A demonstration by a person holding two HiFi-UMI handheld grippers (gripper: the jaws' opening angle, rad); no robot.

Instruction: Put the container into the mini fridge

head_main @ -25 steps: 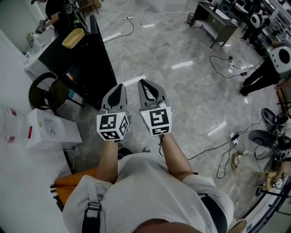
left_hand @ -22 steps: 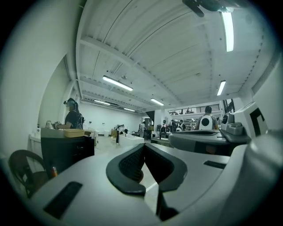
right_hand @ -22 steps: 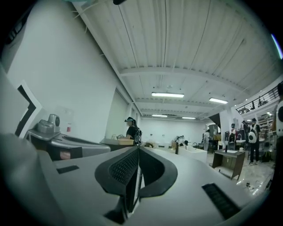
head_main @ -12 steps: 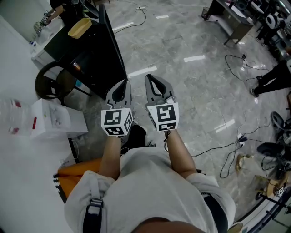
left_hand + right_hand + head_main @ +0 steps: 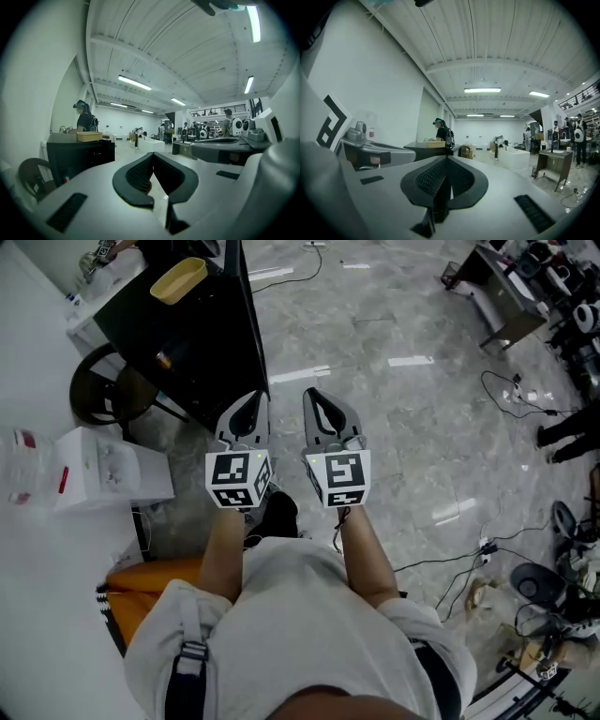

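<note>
Plainly, both tongs are pointing level, side by side and just apart, out over the grey marbled floor (image 5: 403, 418) in front of the person's chest. The left tongs (image 5: 249, 407) are clenching fully: in the left gripper view their black ribbed pads are meeting at the tips (image 5: 152, 155) with nothing between them. The right tongs (image 5: 320, 401) are likewise clenching on nothing, and the right gripper view is showing their pads pressing together along one line (image 5: 446, 160). Each is carrying its cube with square markers just behind the jaws.

The pale yellow shallow plastic container (image 5: 179, 279) is sitting on top of the black boxy mini fridge (image 5: 202, 352), ahead of the left tongs and off to their left, well apart from both. In the left gripper view the container (image 5: 89, 136) is showing left of the jaws on the fridge's top (image 5: 79, 157). In the right gripper view it (image 5: 436, 144) is lying just left of the jaw tips, farther off.

A dark round-backed chair (image 5: 105, 401) is standing left of the left tongs, beside the fridge. A white carton (image 5: 105, 474) is lying left of the left cube. A person in a dark top (image 5: 85, 120) is standing beyond the fridge.
</note>
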